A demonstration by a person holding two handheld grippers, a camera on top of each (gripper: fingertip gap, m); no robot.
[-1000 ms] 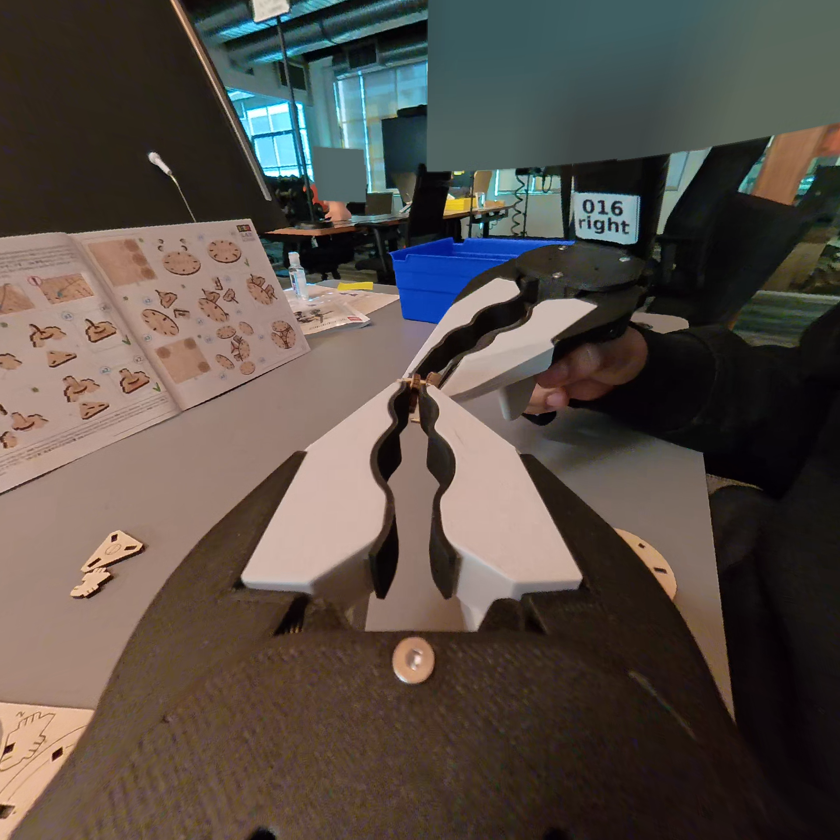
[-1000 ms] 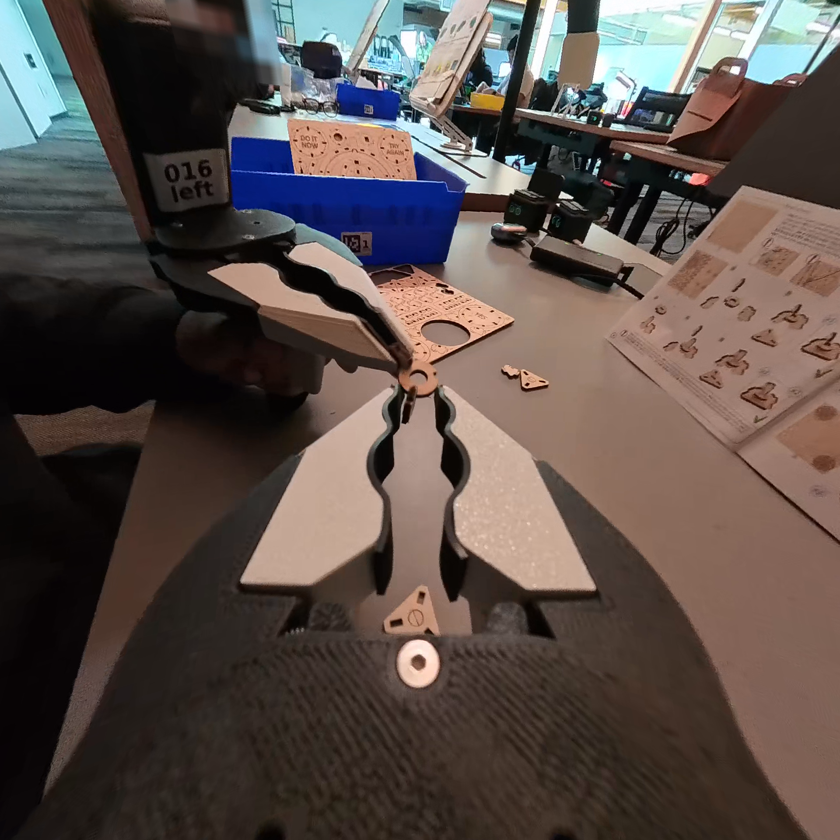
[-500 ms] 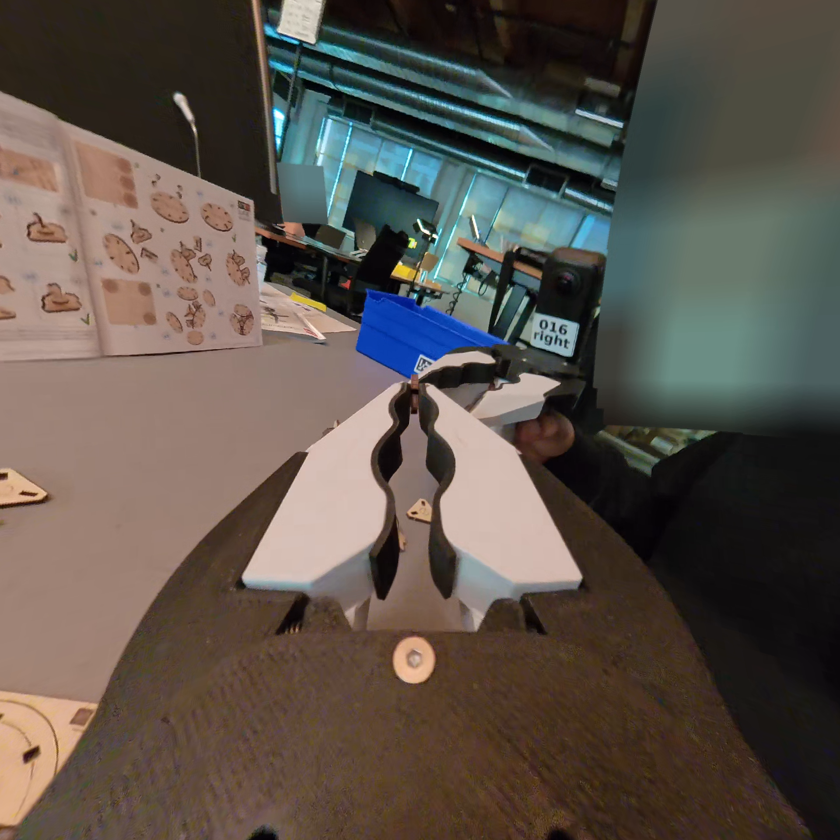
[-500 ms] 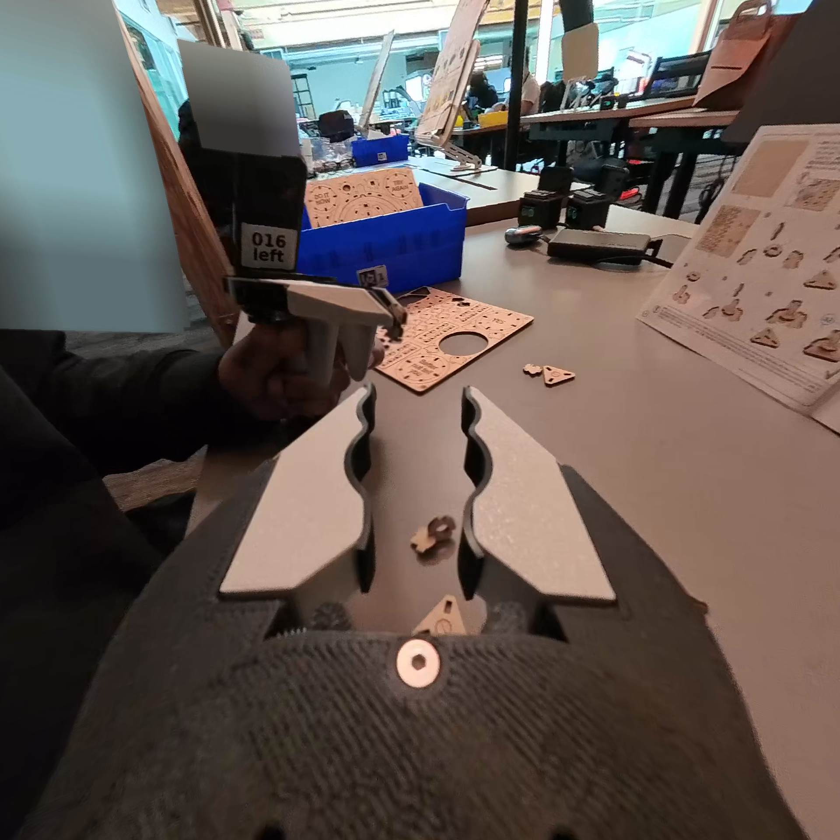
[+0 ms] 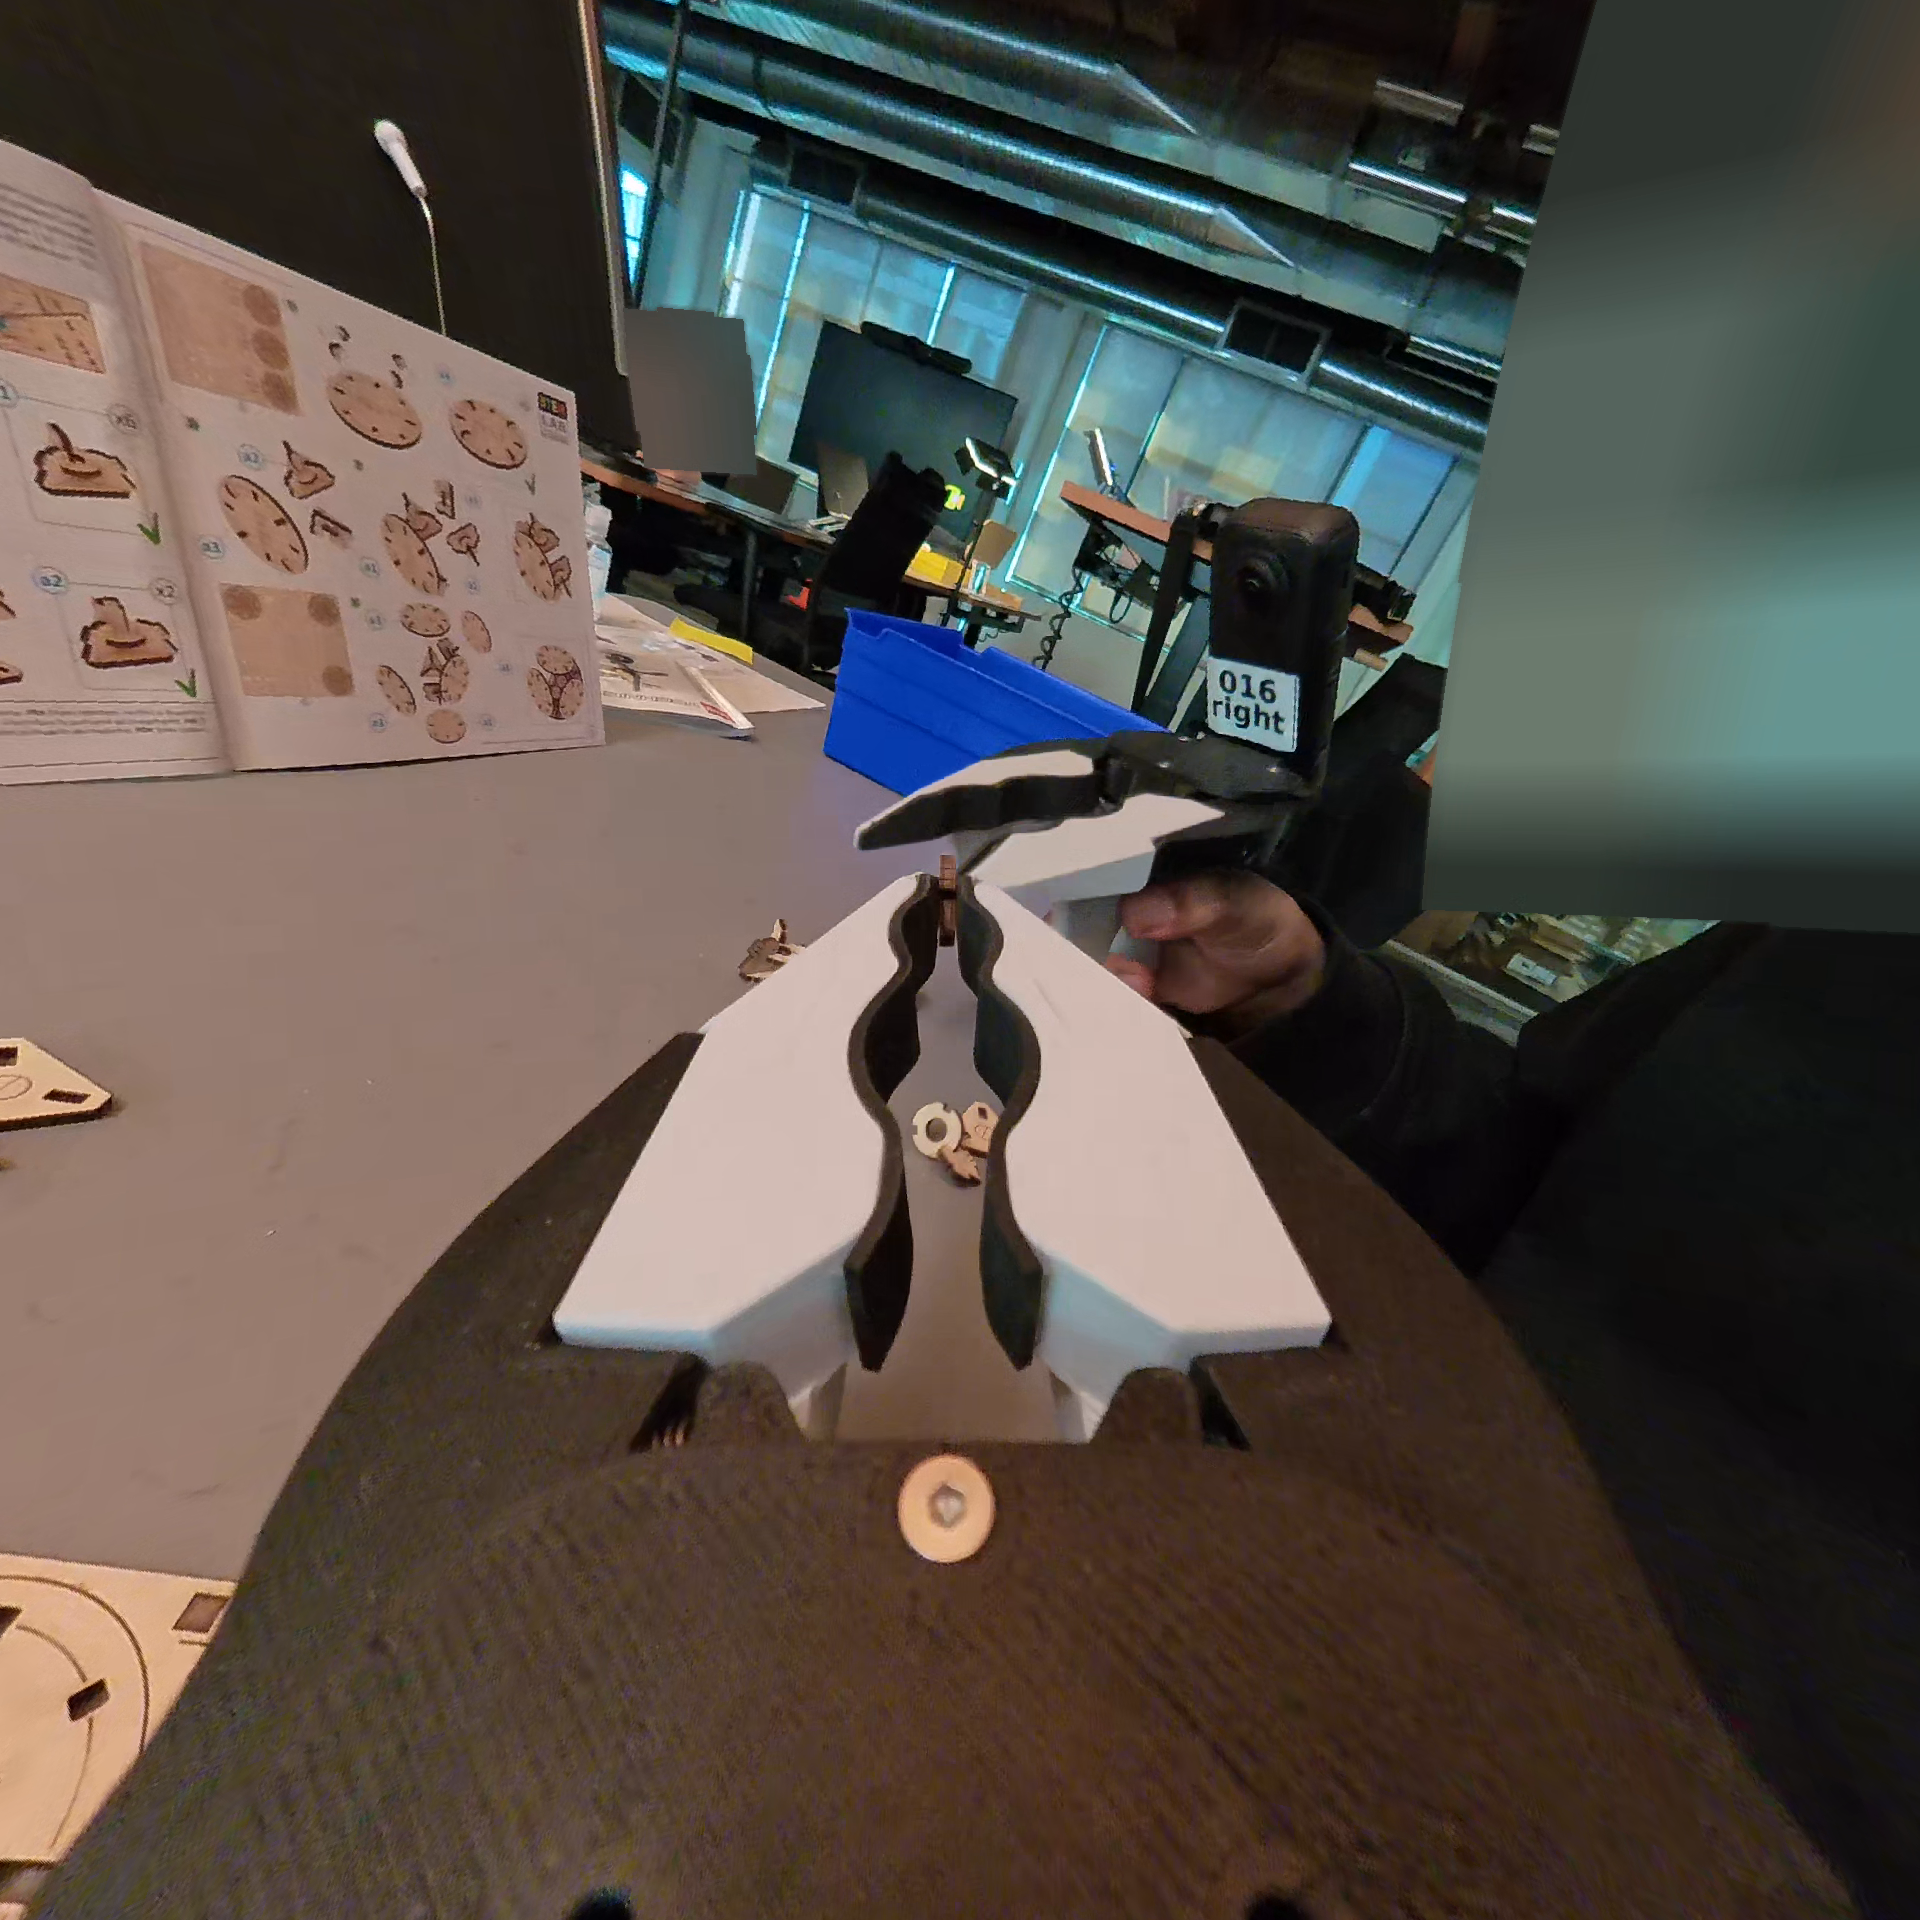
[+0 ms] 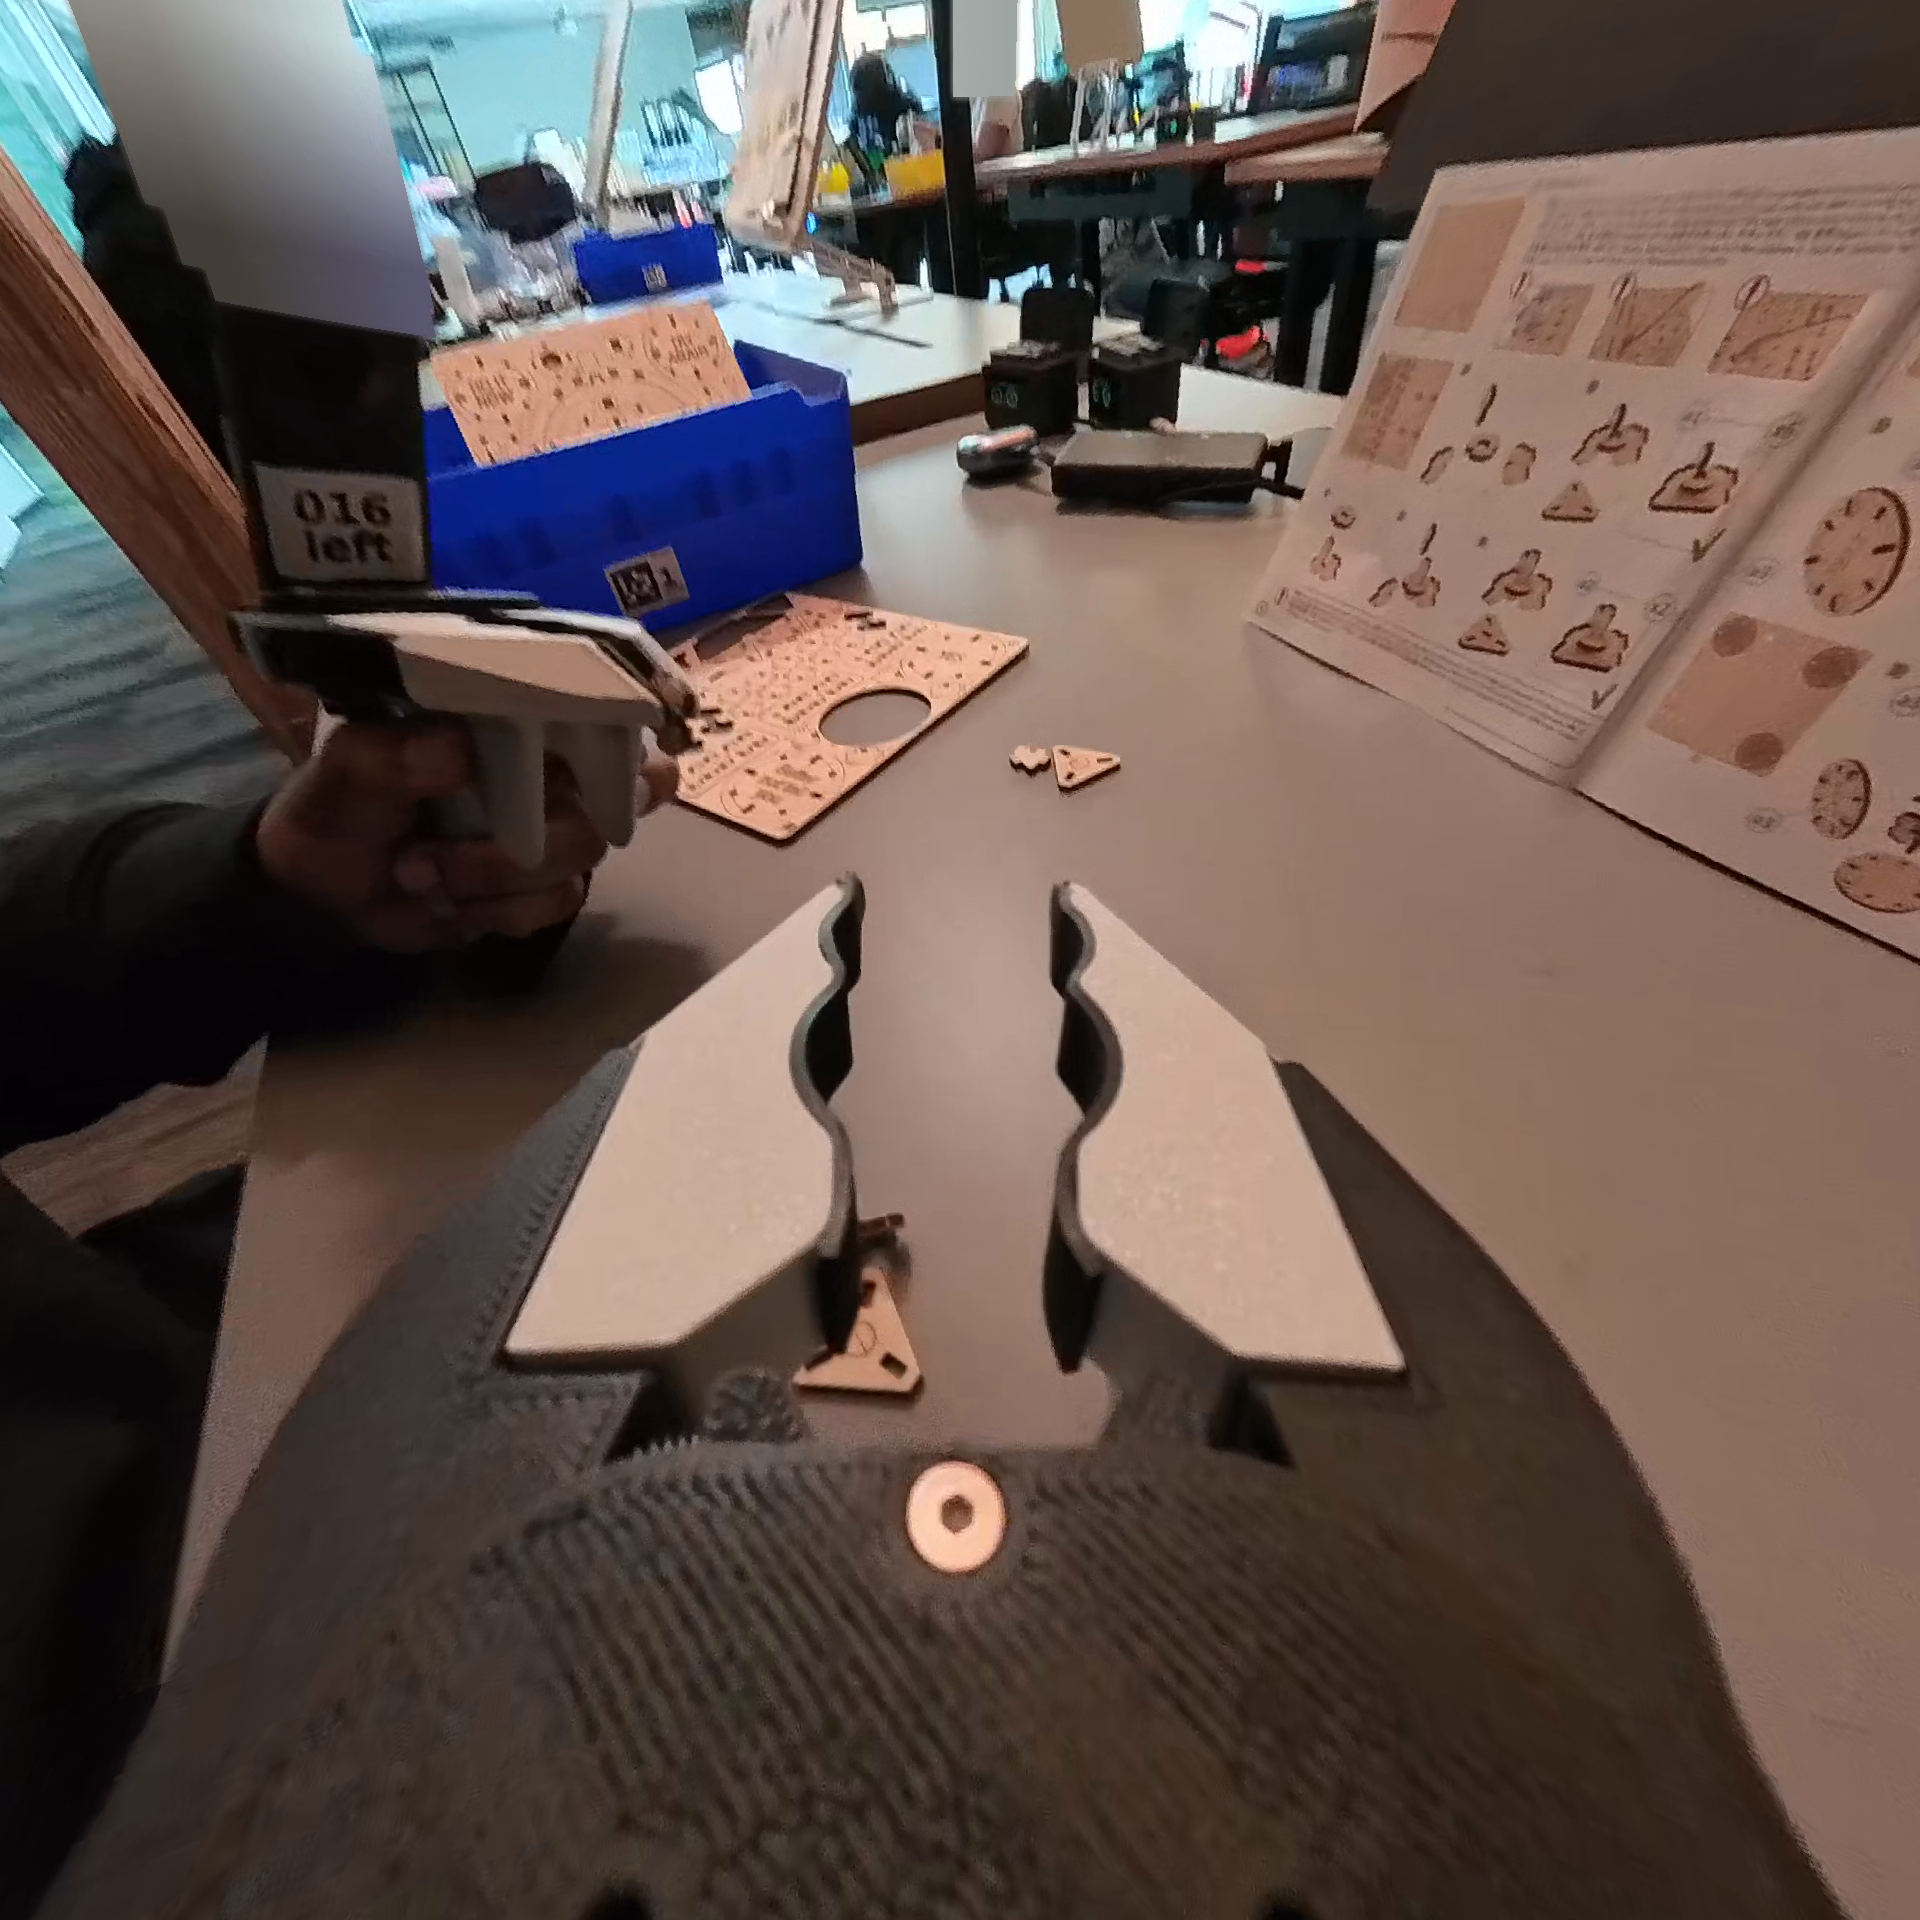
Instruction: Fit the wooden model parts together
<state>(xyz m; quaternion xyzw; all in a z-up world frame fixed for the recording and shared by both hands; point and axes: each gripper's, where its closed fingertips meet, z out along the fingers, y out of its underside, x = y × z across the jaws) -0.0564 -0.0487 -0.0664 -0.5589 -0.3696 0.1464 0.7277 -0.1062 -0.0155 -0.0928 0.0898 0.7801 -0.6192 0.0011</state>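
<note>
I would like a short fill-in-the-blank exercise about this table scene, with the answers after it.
1. The left gripper pinches a small wooden piece at its ____.
2. The right gripper has its fingers ____, with nothing between the tips.
3. The storage bin on the table is ____ in colour.
4. The instruction booklet lies ____.

Answers: fingertips; apart; blue; open

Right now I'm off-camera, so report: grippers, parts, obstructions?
Left gripper shut on small brown wooden piece. Right gripper open, empty. Triangular wooden plate beneath it.
</note>
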